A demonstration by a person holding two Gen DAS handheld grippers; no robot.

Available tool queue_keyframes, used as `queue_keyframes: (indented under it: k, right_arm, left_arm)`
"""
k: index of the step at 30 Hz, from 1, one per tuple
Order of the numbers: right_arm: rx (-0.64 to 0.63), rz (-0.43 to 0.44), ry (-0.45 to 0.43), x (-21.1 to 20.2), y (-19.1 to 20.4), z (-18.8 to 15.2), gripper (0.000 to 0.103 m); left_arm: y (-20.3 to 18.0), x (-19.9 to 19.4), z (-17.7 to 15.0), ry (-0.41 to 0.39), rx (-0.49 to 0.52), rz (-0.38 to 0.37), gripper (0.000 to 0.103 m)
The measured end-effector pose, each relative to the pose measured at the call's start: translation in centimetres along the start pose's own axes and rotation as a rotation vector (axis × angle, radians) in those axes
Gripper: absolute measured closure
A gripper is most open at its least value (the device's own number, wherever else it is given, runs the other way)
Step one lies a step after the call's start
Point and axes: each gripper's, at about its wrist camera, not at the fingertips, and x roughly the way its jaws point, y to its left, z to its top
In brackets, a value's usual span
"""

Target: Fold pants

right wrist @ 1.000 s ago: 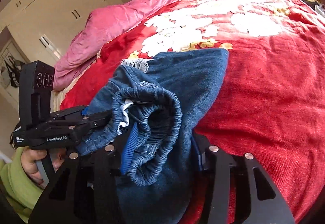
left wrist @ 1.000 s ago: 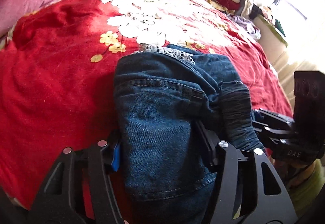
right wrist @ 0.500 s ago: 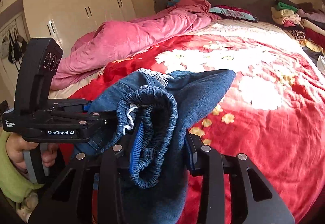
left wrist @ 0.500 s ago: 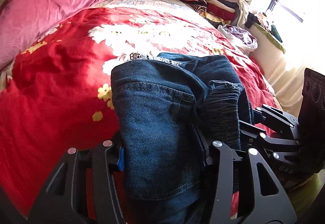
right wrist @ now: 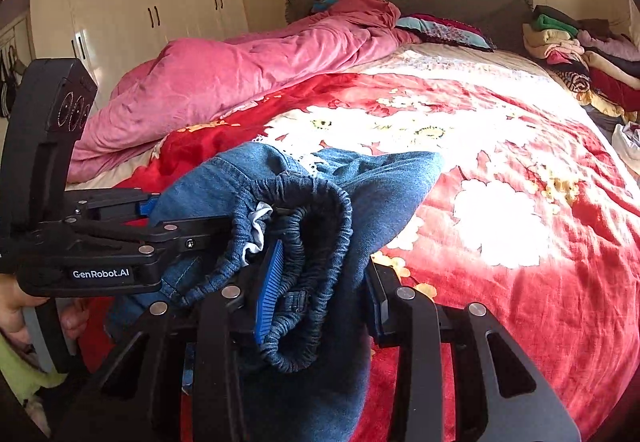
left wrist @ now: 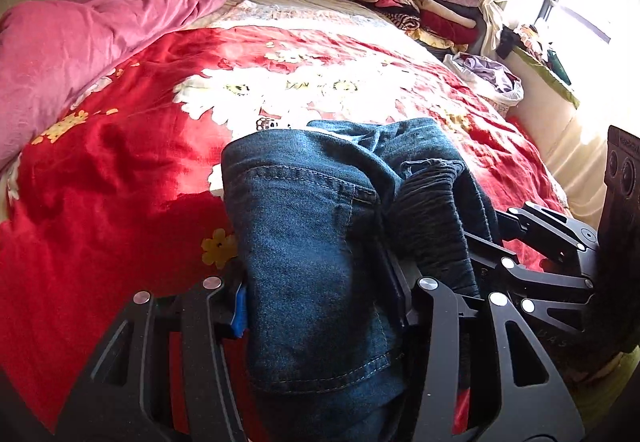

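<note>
Above a red floral bedspread (left wrist: 120,201), the jeans (left wrist: 316,242) hang bunched between 2 grippers. The left gripper (left wrist: 320,302) clamps a thick denim fold with stitched seams; its jaws sit about as far apart as the wad is wide. The right gripper (right wrist: 320,282) pinches the gathered elastic waistband, denim packed between a blue pad and the opposite finger. Each gripper shows in the other's view, close alongside, both gripping the same bundle. The far end of the jeans drapes toward the white flower print; whether it touches the bedspread I cannot tell. A pink duvet (right wrist: 240,81) lies on the bed's left side, and folded clothes (left wrist: 420,1) are stacked by the headboard.
</note>
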Motion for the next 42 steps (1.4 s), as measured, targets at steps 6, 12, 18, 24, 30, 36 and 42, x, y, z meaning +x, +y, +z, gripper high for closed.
queue_keyframes:
  k: [6, 12, 18, 24, 30, 36, 42]
  right_arm:
    - [0.109, -0.031, 0.085, 1.8, -2.2, -1.5, 0.050]
    - [0.176, -0.053, 0.113, 2.6, -3.5, -2.7, 0.036]
    - [0.164, -0.079, 0.116, 2.6, -3.1, -2.6, 0.036]
    - [0.175, -0.093, 0.134, 2.2, -2.8, -2.4, 0.036]
    - [0.146, -0.127, 0.107, 0.7, -2.3, -1.8, 0.036]
    - [0.148, -0.148, 0.081, -0.7, -2.3, -1.4, 0.035]
    - [0.165, -0.174, 0.033, -2.4, -2.4, -1.0, 0.006]
  left_arm:
    - [1.6, 2.1, -1.3, 0.057, -0.042, 0.020, 0.050]
    - [2.7, 2.8, -1.9, 0.075, -0.085, -0.003, 0.041]
    - [2.6, 2.8, -2.0, 0.074, -0.089, -0.004, 0.039]
    - [2.8, 2.6, -2.0, 0.077, -0.093, -0.002, 0.035]
    - [2.9, 1.8, -2.0, 0.072, -0.099, -0.001, 0.030]
    - [2.7, 0.5, -1.9, 0.052, -0.092, 0.005, 0.026]
    - [2.8, -1.0, -1.7, 0.028, -0.091, 0.028, 0.017]
